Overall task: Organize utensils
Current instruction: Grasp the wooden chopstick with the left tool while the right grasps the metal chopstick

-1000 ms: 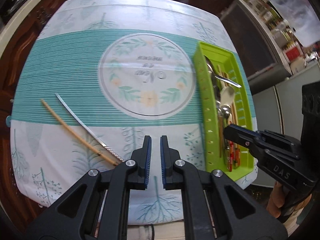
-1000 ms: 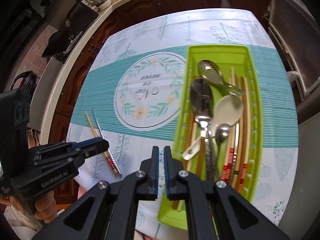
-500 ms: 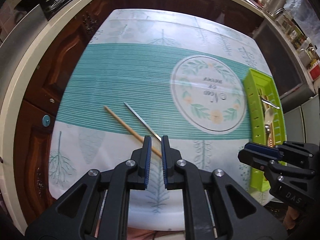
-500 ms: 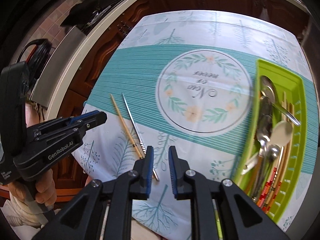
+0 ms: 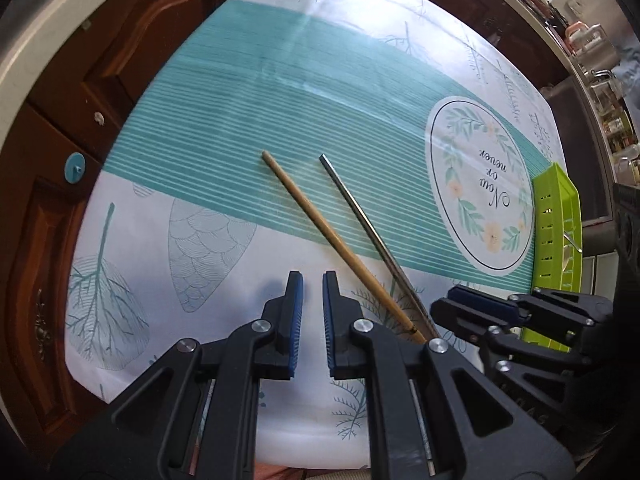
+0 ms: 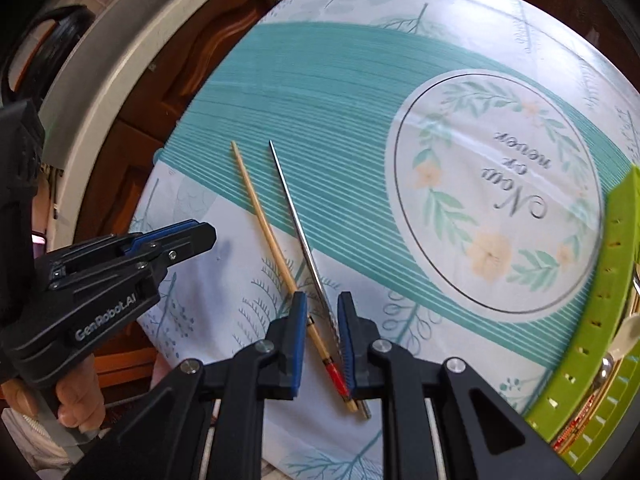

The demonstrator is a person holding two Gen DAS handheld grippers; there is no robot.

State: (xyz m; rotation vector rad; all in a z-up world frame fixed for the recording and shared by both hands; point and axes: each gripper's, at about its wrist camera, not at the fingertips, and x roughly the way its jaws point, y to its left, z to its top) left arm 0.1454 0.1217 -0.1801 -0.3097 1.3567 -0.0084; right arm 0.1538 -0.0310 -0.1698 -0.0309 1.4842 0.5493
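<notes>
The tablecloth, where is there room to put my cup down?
Bare cloth on the teal stripes beyond the chopstick tips, and on the flower circle between the metal chopstick and green tray. Crowded nearby: bamboo chopstick, both grippers; tray holds utensils.

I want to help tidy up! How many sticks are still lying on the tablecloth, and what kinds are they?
Wooden chopstick: 1
Metal chopstick: 1
Total: 2, both lying between the fingers of the right hand-held gripper, not yet in the green tray.
</notes>
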